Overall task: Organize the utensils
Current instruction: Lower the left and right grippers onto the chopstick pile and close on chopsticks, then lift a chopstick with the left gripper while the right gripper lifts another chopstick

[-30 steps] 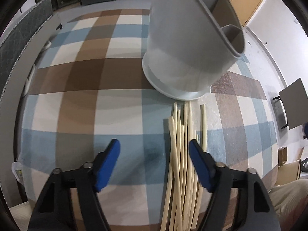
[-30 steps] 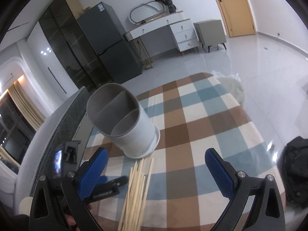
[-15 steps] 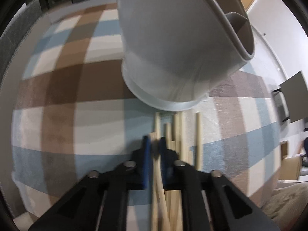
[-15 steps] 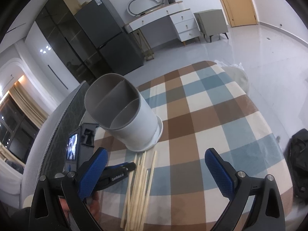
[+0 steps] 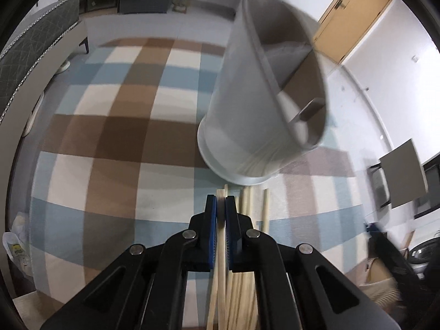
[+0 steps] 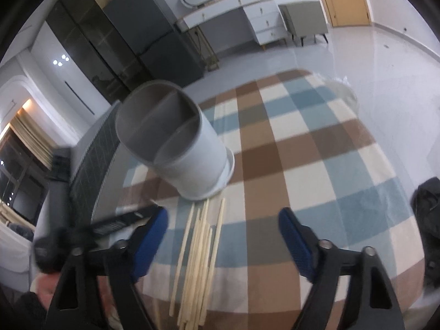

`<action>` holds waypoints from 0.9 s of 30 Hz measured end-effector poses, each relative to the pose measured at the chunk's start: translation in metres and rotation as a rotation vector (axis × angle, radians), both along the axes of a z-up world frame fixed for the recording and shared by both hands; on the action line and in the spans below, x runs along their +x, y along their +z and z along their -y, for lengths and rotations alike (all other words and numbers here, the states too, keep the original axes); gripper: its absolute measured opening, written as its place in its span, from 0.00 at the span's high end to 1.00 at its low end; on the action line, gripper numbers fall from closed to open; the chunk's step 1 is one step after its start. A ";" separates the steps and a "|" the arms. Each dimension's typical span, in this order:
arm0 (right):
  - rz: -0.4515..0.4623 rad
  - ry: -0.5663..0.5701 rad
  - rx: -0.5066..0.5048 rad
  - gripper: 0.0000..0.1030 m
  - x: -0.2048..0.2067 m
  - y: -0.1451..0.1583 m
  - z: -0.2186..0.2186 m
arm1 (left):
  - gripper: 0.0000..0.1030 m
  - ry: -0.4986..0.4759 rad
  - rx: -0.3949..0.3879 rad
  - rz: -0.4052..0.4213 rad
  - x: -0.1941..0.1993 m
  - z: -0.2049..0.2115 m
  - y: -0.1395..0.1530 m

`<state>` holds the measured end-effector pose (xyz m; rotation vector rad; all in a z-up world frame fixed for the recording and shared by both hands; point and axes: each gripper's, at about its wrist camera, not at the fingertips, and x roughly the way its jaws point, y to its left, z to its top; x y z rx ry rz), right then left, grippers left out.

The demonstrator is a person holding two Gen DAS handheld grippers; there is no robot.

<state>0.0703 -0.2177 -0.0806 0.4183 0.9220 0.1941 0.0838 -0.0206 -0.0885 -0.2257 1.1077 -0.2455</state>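
A grey divided utensil holder [image 5: 247, 110] [image 6: 198, 159] stands on the checked tablecloth [image 6: 302, 165]. In front of it lies a bundle of pale wooden chopsticks [image 5: 265, 206] [image 6: 200, 247]. My left gripper [image 5: 220, 200] is shut on one chopstick [image 5: 220, 247], its blue pads pressing the stick just short of the holder's base. In the right wrist view the left gripper [image 6: 123, 220] shows blurred at the left. My right gripper [image 6: 222, 220] hovers over the bundle. Its jaws are closing, with the chopsticks lying below and between them, and the pads touch nothing.
A grey upholstered chair [image 5: 27, 49] stands at the table's left edge. The round table's rim curves close on the right, with a black bag [image 6: 426, 206] on the floor beyond. A dark fridge [image 6: 165, 41] and white desk [image 6: 233, 8] stand far back.
My left gripper has shut on one chopstick and risen, with more of the holder's inside now showing. My right gripper's jaws have narrowed and it has dropped closer to the bundle.
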 end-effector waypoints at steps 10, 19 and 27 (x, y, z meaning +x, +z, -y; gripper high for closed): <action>-0.129 0.062 -0.103 0.55 0.034 -0.030 -0.035 | 0.98 0.054 -0.068 0.072 0.023 -0.028 0.020; -0.203 0.122 -0.221 0.76 0.065 -0.064 -0.065 | 0.98 0.127 -0.164 0.105 0.023 -0.056 0.034; -0.179 0.151 -0.400 0.85 0.069 -0.073 -0.090 | 0.98 0.151 -0.186 0.155 0.025 -0.061 0.041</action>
